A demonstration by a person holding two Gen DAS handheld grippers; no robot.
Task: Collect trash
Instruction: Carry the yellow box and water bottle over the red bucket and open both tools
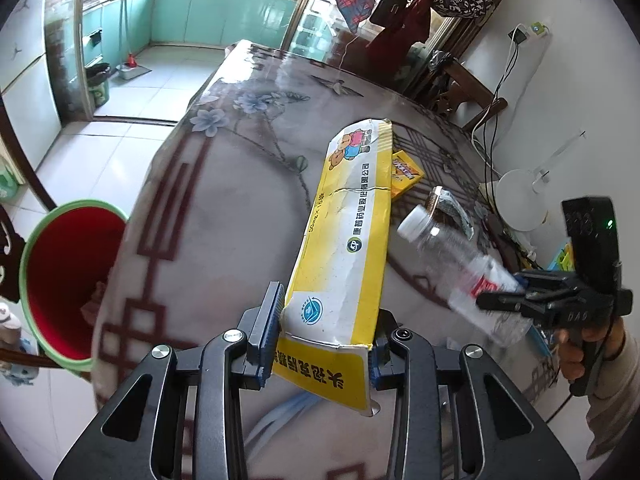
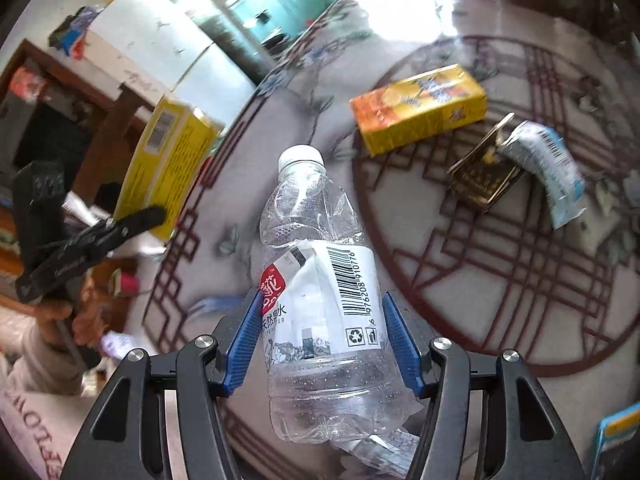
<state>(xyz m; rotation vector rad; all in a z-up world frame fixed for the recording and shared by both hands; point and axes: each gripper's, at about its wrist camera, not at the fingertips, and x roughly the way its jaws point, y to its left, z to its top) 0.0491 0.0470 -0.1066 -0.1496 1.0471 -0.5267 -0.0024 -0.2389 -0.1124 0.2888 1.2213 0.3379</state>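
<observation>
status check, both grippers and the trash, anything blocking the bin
Left gripper shut on yellow carton. Right gripper shut on crushed water bottle. Red bin open beside table, nothing blocking it. Small box and wrappers remain.

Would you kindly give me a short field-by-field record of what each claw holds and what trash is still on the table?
left claw: shut on the long yellow carton, lifted off the table
right claw: shut on the clear plastic bottle, white cap on, lifted
still on table: small yellow box, dark packet, crumpled white-blue wrapper
bin: red bucket with green rim, beside the table's left edge in the left wrist view
</observation>
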